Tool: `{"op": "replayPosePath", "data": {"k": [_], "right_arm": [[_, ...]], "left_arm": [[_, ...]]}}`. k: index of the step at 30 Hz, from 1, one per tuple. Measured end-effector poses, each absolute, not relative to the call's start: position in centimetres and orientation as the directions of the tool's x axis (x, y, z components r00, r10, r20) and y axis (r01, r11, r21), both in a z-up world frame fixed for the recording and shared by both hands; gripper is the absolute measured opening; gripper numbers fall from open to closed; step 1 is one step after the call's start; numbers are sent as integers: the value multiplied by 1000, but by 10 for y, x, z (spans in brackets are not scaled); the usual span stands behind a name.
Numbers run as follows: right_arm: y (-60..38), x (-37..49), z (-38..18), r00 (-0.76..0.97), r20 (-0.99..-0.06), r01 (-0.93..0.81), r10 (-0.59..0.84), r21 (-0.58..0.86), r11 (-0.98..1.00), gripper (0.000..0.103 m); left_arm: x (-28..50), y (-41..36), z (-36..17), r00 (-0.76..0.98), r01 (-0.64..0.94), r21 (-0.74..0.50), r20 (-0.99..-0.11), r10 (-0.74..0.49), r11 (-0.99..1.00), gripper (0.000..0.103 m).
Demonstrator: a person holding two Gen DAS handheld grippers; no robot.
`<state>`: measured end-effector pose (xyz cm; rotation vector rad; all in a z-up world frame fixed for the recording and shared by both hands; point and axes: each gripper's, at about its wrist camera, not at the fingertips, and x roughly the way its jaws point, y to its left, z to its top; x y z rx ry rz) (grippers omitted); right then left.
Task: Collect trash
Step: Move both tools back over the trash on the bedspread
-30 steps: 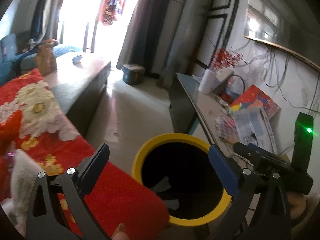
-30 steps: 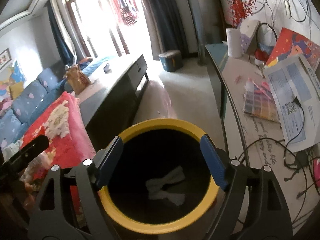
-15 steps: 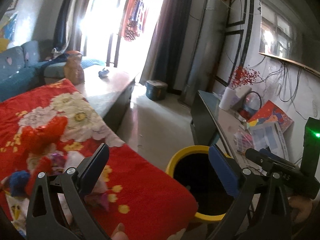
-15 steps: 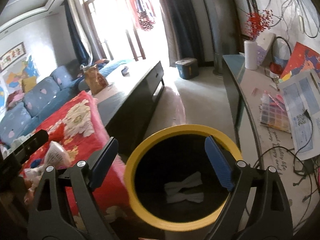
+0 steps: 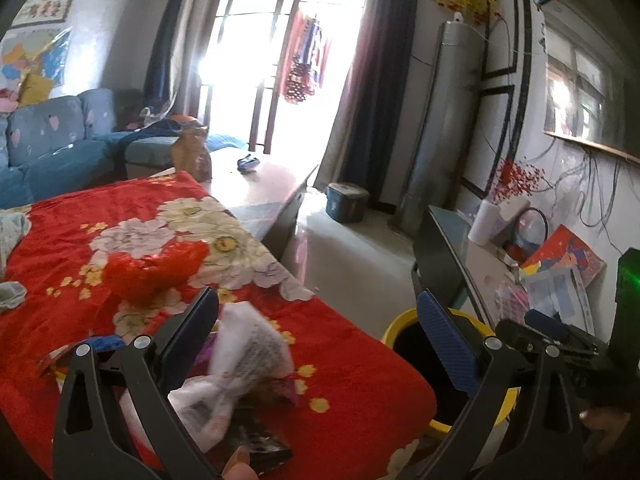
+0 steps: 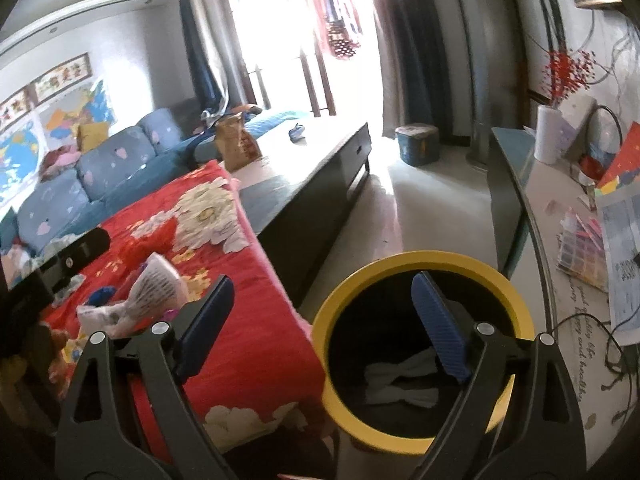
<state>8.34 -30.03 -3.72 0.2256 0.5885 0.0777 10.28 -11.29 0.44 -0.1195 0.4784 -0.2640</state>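
A black bin with a yellow rim (image 6: pixel 420 260) stands on the floor beside the red flowered cloth (image 6: pixel 248 320), with white crumpled paper (image 6: pixel 400 380) at its bottom. My right gripper (image 6: pixel 322 316) hangs open and empty over the bin's left rim. On the cloth lie a white crumpled wrapper (image 5: pixel 244 352), dark wrappers (image 5: pixel 260 440) and a red plastic bag (image 5: pixel 156 268). My left gripper (image 5: pixel 320 340) is open above the cloth's corner, its left finger (image 5: pixel 192 332) just beside the white wrapper (image 6: pixel 152 292). The bin's rim (image 5: pixel 400 328) shows behind its right finger.
A long dark low table (image 6: pixel 320 168) with a brown paper bag (image 6: pixel 236 144) runs behind the cloth. A blue sofa (image 5: pixel 52 148) is at far left. At right, a narrow side table (image 6: pixel 560 240) carries papers, cables and a paper roll. A blue tin (image 6: pixel 416 144) stands on the floor.
Both views have swung left and up from the bin toward the red cloth. The bin slid right and low in the left view, and the wrappers on the cloth came into sight.
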Motion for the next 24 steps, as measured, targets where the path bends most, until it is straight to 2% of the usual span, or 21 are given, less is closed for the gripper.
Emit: {"op": "replayPosePath", "data": {"k": [12,24], "right_arm": [[-259,80,-35,809,-549,-115,211,204,972,82],[-201,77,-35,754,-574,-275,320,167,947,82]], "left_arm": [[99,-66,7,878,133,-212,-428,-214,968,96],[92,-2,4,892,-25,-244,-443,-88,970,96]]}}
